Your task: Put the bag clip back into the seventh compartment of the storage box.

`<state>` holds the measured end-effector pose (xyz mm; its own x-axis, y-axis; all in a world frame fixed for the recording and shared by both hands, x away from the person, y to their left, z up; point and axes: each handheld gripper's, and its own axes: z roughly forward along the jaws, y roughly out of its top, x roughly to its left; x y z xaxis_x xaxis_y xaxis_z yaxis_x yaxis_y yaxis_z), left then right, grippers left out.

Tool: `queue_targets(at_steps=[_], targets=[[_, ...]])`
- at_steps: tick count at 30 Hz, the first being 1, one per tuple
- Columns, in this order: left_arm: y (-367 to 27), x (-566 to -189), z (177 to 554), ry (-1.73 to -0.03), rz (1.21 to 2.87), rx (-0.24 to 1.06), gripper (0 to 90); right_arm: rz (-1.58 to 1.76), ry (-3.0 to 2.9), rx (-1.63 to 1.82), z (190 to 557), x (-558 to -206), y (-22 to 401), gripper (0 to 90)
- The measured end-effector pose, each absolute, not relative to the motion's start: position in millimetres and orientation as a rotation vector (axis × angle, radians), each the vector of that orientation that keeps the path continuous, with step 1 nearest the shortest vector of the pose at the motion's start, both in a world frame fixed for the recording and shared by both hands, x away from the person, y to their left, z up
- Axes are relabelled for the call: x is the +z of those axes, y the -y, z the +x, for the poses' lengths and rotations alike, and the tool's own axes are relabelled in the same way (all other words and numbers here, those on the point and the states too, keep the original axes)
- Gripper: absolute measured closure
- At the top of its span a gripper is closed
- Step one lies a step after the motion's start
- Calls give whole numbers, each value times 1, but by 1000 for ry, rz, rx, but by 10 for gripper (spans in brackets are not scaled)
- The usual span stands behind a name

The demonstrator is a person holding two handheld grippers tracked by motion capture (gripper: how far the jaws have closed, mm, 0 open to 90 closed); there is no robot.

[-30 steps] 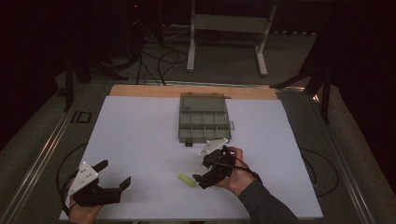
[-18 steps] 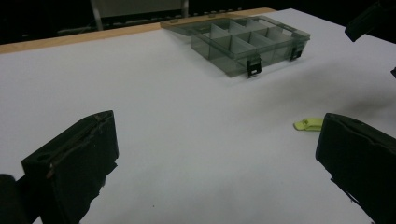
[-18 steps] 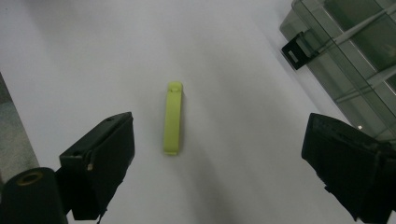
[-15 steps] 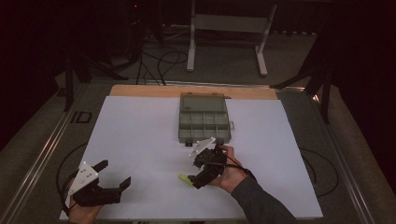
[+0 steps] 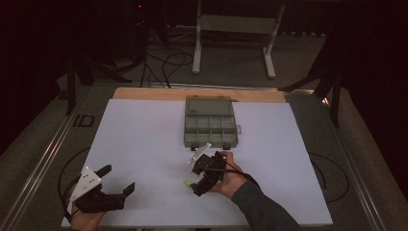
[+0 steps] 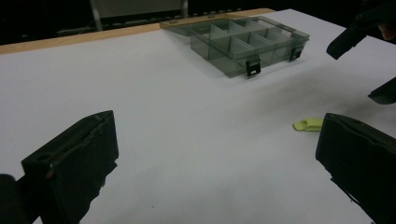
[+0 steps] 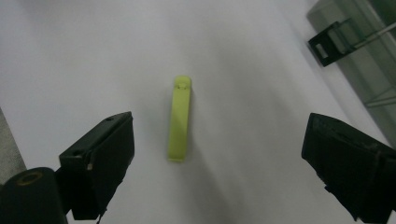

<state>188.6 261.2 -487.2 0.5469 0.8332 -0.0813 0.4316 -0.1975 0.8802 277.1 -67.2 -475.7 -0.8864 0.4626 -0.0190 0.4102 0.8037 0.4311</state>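
Since a second ago my right gripper [image 5: 198, 180] has moved left and down from beside the box [image 5: 210, 122] and now hangs over the clip [image 5: 188, 183]; my left gripper [image 5: 114, 182] has stayed at the near left corner of the surface [image 5: 144, 139]. Both grippers are spread wide and hold nothing. The box sits farther back, lid open, well apart from the clip, and I see nothing between the right gripper and the clip. In the right gripper view the yellow-green clip [image 7: 180, 119] lies flat between the jaws, touching neither, its long axis running along them, rounded end away from the hand.
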Motion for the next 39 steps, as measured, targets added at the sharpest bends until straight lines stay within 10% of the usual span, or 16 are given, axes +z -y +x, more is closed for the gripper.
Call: queue_targets(at_steps=[25, 39], targets=[[-261, -488, 189, -1041, 1823, 520, 2, 684, -2971, 492, 287, -499, 49, 144], [-261, -488, 189, -1042, 1823, 522, 3, 629, -3048, 423, 282, -507, 42, 545]])
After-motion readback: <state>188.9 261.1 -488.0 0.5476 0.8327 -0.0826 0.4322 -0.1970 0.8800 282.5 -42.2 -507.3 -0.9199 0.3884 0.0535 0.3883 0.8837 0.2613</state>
